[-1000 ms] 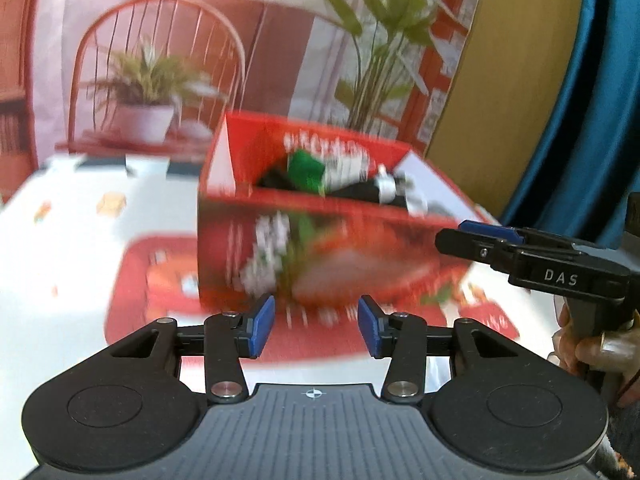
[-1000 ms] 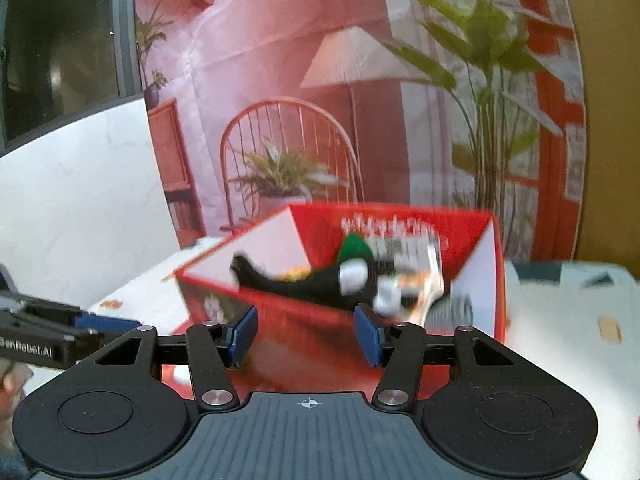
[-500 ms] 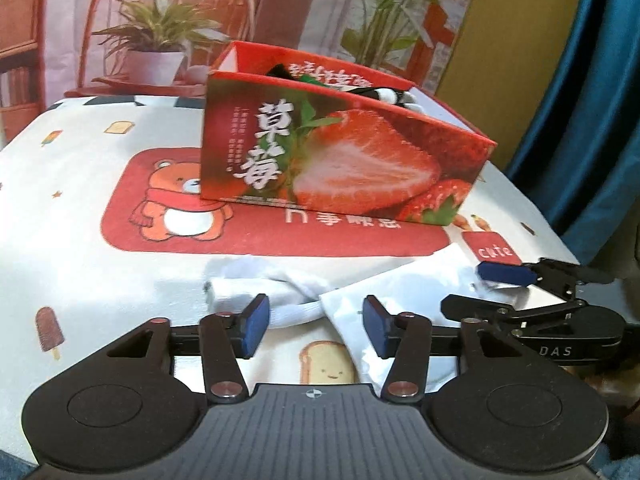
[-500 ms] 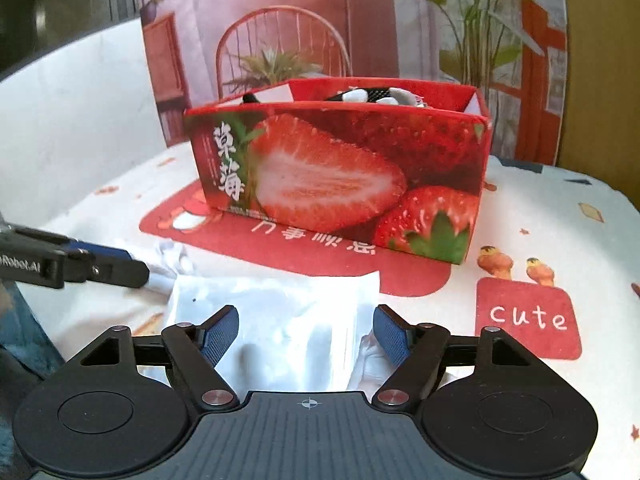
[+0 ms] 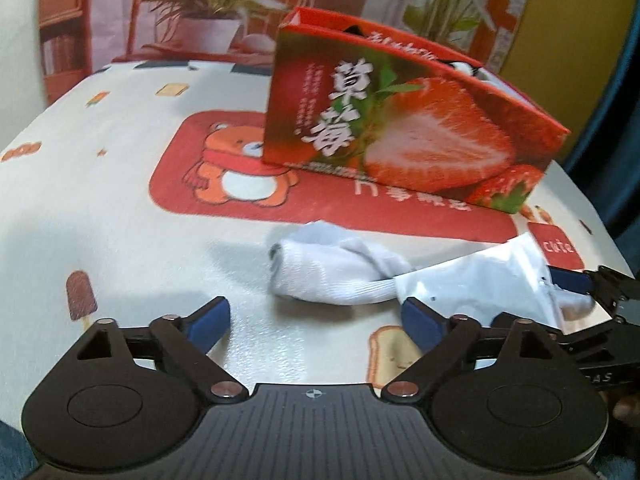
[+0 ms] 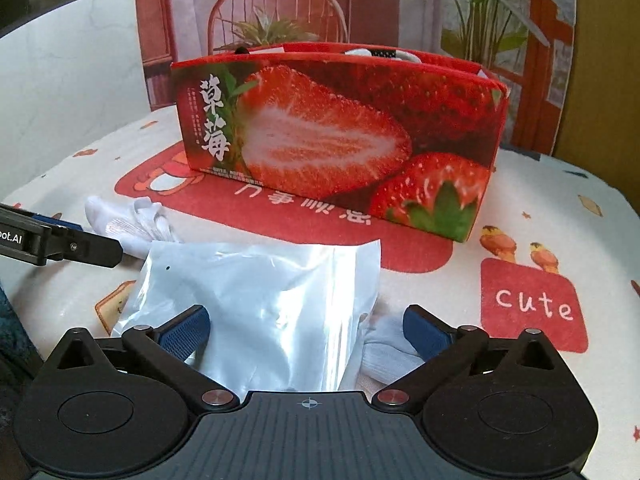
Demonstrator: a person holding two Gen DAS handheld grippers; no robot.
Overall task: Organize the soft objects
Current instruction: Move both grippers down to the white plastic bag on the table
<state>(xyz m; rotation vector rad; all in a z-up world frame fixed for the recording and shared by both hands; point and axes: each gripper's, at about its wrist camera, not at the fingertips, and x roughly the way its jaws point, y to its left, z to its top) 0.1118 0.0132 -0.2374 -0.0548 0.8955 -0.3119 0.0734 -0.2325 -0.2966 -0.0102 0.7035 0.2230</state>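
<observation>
A white sock (image 5: 332, 272) lies bunched on the tablecloth in front of the red strawberry box (image 5: 400, 120); it also shows in the right wrist view (image 6: 128, 224). Its other end runs into a clear plastic bag (image 6: 260, 304), also seen in the left wrist view (image 5: 492, 276). My left gripper (image 5: 316, 320) is open and empty, just short of the sock. My right gripper (image 6: 306, 330) is open with its jaws either side of the bag and a sock end (image 6: 384, 356). The box (image 6: 340, 136) holds dark and white soft items, mostly hidden.
The table carries a cartoon cloth with a red bear mat (image 5: 224, 168) under the box and a "cute" patch (image 6: 532, 304). The table edge curves round at the left (image 5: 24, 140) and right (image 6: 616, 208). A printed backdrop stands behind.
Both grippers came down from the box top to table level in front of it and opened wider. The left gripper has shifted left, the sock and bag now nearer.
</observation>
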